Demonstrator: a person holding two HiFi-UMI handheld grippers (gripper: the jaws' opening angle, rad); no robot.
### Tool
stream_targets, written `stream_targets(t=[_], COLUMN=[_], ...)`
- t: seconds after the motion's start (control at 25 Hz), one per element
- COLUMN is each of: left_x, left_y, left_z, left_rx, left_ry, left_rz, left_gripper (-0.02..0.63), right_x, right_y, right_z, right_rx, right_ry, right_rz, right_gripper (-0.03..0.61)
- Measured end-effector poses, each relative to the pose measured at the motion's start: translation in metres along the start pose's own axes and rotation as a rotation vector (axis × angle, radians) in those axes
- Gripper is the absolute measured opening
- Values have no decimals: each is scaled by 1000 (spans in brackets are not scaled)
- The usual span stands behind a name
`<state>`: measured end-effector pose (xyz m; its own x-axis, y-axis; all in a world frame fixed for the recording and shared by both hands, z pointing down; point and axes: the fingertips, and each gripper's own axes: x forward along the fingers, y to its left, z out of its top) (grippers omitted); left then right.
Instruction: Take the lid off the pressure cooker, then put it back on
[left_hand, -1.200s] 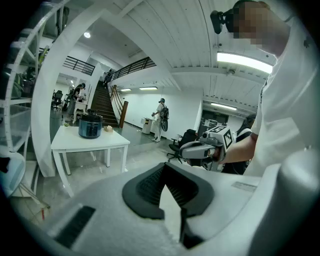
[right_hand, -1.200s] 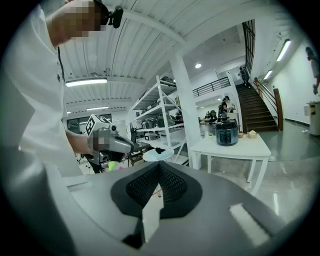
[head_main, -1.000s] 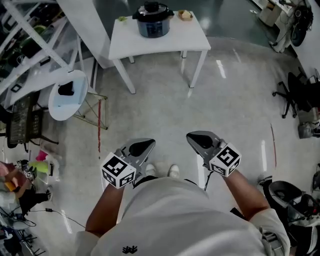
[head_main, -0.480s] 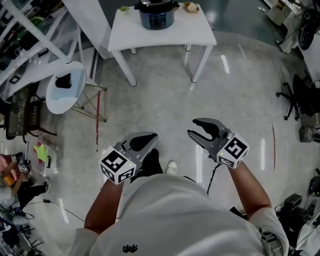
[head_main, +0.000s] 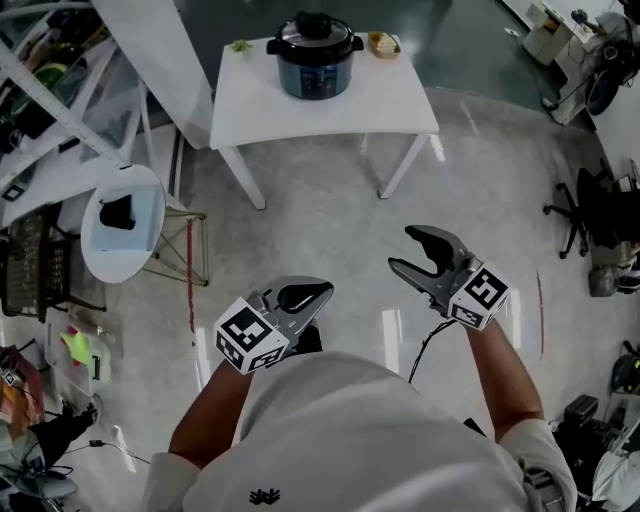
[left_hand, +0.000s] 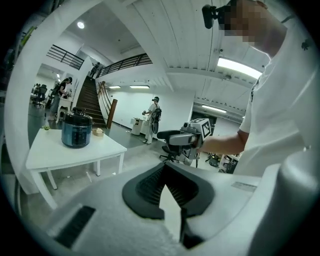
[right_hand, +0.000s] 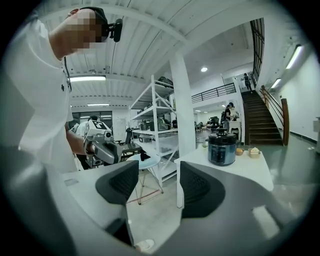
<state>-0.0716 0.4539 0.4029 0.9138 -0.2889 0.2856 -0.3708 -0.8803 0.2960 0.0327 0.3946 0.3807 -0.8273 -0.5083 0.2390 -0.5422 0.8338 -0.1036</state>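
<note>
One cylindrical glossy pressure cooker (head_main: 315, 68), black lid (head_main: 314, 30) on; flat white table (head_main: 385, 100)

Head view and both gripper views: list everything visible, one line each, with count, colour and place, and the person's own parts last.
dark blue pressure cooker: one, blue, far middle of the table, black lid on it.
white rectangular table: one, white, ahead of the person.
small green item: one, green, on the table left of the cooker.
small tan dish: one, tan, on the table right of the cooker.
round side table: one, white with a pale blue top, at left, small black object on it.
white shelving: one, white, left edge.
black office chair: one, black, right edge.
left gripper: one, grey, jaws together, empty.
right gripper: one, grey, jaws apart and just been opening, nothing between them.
</note>
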Motion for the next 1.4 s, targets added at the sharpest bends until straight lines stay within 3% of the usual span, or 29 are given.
stream_targets(t=[0.36, 0.6, 0.84, 1.4], left_x=[6, 11, 40, 158], left_y=[99, 145, 198, 319], left_z=[50, 74, 101, 189], left_rx=[88, 65, 42, -18], left_ry=[12, -15, -33, -76], left_rz=[-85, -73, -32, 139], left_gripper=[6, 6, 6, 6], right_x=[82, 119, 156, 246], right_y=[-100, -161, -237, -433], right_z=[55, 82, 97, 146], right_rx=[-68, -99, -126, -206], right_ry=[-9, -6, -8, -10], right_rz=[-73, -78, -17, 217], right_gripper=[267, 262, 262, 273])
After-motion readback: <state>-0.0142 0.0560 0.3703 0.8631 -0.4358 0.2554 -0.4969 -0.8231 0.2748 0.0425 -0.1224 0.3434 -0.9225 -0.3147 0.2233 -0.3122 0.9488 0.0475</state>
